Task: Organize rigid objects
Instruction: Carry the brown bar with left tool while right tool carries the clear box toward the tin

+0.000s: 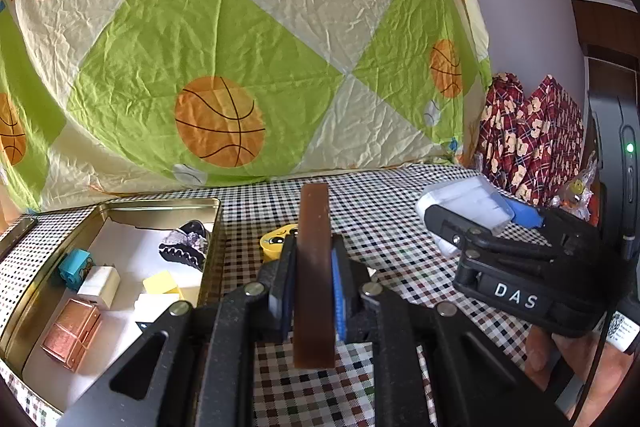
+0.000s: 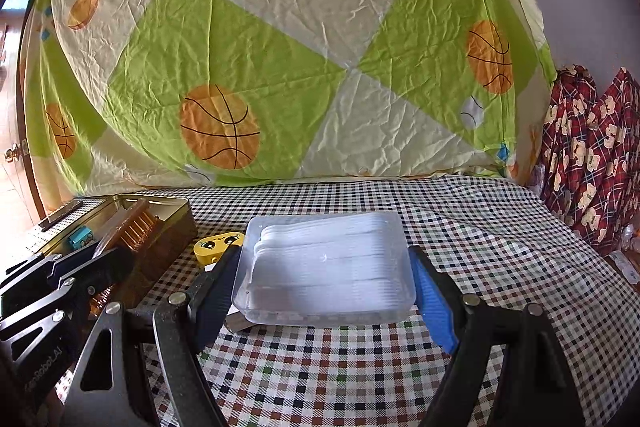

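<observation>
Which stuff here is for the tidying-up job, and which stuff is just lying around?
For the job: brown comb held in left tool; clear plastic box between the right tool's fingers; gold tin; yellow face toy.

Just lying around: basketball sheet; red bear cloth.

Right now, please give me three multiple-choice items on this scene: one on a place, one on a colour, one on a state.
1. Where does the yellow face toy lie?
A. inside the tin
B. on the checked cloth beside the tin
C. on the clear box

2. What colour is the comb?
A. brown
B. white
C. green

3. How is the right gripper?
A. shut with nothing in it
B. far from any object
C. closed on the clear plastic box

Answers:
1 B: it sits on the checked cloth just outside the gold tin.
2 A: the left gripper clamps its brown spine.
3 C: both pads press the clear plastic box sides.
</observation>
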`<action>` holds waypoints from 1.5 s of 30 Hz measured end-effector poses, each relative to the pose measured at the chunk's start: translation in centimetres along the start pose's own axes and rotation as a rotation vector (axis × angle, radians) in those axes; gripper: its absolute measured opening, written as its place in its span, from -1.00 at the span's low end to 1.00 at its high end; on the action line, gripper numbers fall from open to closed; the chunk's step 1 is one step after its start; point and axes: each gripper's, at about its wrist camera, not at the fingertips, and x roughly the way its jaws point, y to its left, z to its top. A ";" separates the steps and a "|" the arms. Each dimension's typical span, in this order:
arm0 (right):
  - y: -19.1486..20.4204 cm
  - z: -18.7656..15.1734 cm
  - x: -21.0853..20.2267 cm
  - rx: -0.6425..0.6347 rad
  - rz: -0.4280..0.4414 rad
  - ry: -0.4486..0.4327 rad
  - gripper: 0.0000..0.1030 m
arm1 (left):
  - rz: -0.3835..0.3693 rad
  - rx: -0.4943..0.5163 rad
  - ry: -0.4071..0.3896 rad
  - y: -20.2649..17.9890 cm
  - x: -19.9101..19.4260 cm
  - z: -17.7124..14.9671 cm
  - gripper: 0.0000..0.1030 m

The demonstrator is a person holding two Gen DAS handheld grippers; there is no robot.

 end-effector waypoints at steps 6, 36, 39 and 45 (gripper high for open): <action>0.3 -0.2 -0.9 0.000 0.024 -0.031 0.60 | 0.021 -0.006 -0.024 0.3 -0.7 -0.1 -0.73; 2.5 -0.8 -2.3 -0.031 0.115 -0.047 0.60 | 0.078 -0.034 -0.093 1.8 -3.4 -0.6 -0.73; 3.0 -0.9 -2.5 -0.037 0.127 -0.053 0.60 | 0.083 -0.045 -0.095 2.2 -3.6 -0.7 -0.73; 3.8 -0.9 -2.5 -0.043 0.145 -0.054 0.60 | 0.094 -0.055 -0.098 3.0 -4.0 -0.8 -0.73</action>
